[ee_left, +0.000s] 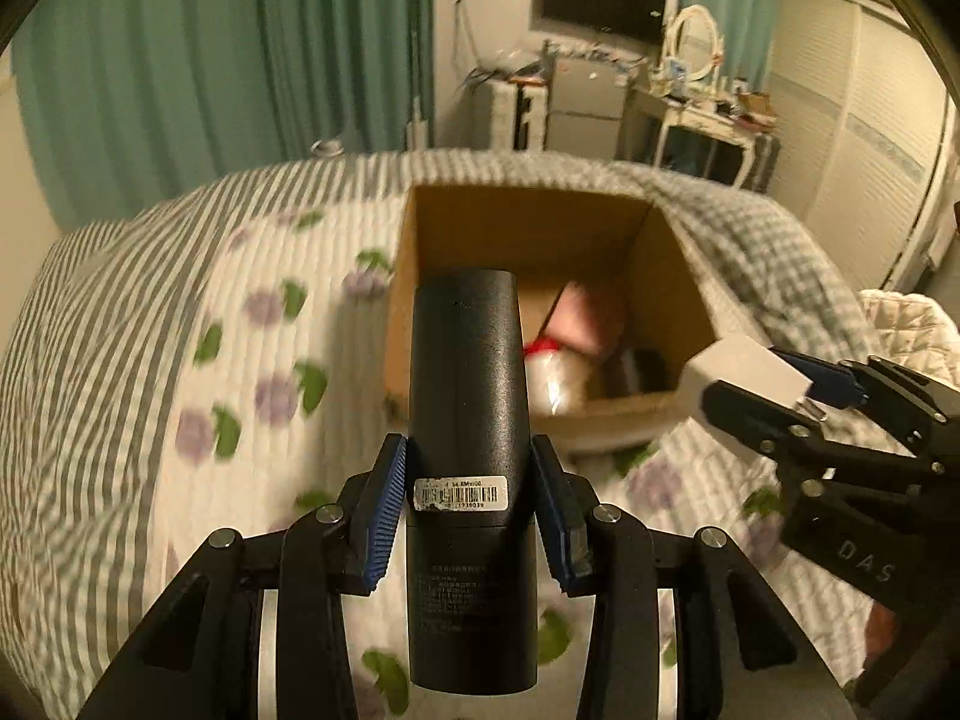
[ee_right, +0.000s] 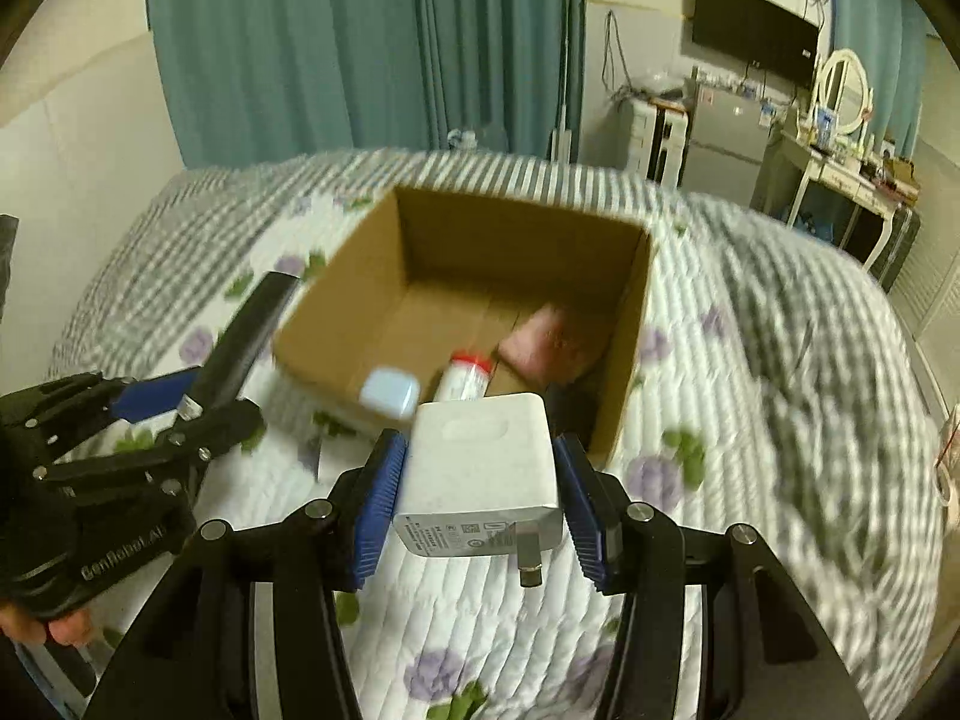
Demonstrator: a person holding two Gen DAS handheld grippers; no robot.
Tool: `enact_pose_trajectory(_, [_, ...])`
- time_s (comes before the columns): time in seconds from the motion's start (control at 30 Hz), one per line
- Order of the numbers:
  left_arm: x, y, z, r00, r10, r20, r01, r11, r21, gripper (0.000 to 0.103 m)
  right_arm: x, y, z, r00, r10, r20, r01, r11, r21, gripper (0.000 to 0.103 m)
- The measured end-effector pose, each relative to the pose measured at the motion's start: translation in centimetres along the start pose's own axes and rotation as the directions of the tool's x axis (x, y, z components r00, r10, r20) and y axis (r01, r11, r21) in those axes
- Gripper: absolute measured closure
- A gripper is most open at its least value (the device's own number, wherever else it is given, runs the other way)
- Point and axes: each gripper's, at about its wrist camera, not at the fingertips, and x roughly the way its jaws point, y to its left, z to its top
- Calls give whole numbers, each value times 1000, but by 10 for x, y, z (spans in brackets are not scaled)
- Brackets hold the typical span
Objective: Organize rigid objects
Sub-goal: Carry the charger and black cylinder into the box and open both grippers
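My left gripper [ee_left: 469, 504] is shut on a long black cylinder-shaped device [ee_left: 468, 420] with a barcode sticker, held in front of an open cardboard box [ee_left: 528, 210] on the bed. My right gripper [ee_right: 480, 504] is shut on a white plug charger [ee_right: 480, 474], its metal prong pointing back toward the camera, just short of the box's [ee_right: 456, 222] near corner. The box holds a pink item [ee_right: 546, 342], a white tube with a red cap [ee_right: 465, 375] and a small pale blue case [ee_right: 390, 393]. The right gripper with the charger [ee_left: 744, 372] shows at the right of the left wrist view.
The box sits on a quilted bedspread [ee_right: 750, 420] with purple flowers and grey stripes. Teal curtains [ee_right: 360, 42] hang behind the bed. A wall TV [ee_right: 753, 30], a fridge and a cluttered dresser with a mirror [ee_right: 846, 90] stand at the far right.
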Motion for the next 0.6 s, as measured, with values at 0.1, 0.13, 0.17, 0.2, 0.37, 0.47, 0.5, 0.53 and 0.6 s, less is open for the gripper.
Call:
enact_pose_trajectory(0.1, [11,-5,28,1000,-7,8,7,1000,14,62,-3,-8,26,999,-17,39,18,1000,-6,52])
enact_pose_trajectory(0.13, [18,-9,40,1000,11,12,-11,999,33,62,-3,-11,33,999,-21,48,21,1000,-7,52])
enact_pose_trajectory(0.17, [24,-12,47,1000,22,12,-22,999,47,62,-1,-13,39,998,-24,55,24,1000,-6,52])
enact_pose_trajectory(0.2, [32,-13,53,1000,28,7,-28,998,53,62,1,-15,45,998,-26,61,27,1000,-6,52])
enact_pose_trajectory(0.37, [77,-16,75,998,44,-40,-42,998,54,62,24,-31,70,997,-30,68,30,1000,-2,52])
enact_pose_trajectory(0.47, [102,-19,80,996,61,-62,-57,997,60,62,43,-39,77,998,-21,59,21,1000,2,52])
enact_pose_trajectory(0.5, [110,-19,81,995,67,-70,-63,996,62,62,49,-42,78,998,-18,54,18,1000,1,52])
enact_pose_trajectory(0.53, [115,-20,81,995,74,-74,-69,996,61,62,57,-45,78,999,-14,48,14,1000,-2,52])
enact_pose_trajectory(0.6, [126,-21,80,993,81,-80,-76,995,61,62,67,-49,79,999,-8,40,9,1000,-3,52])
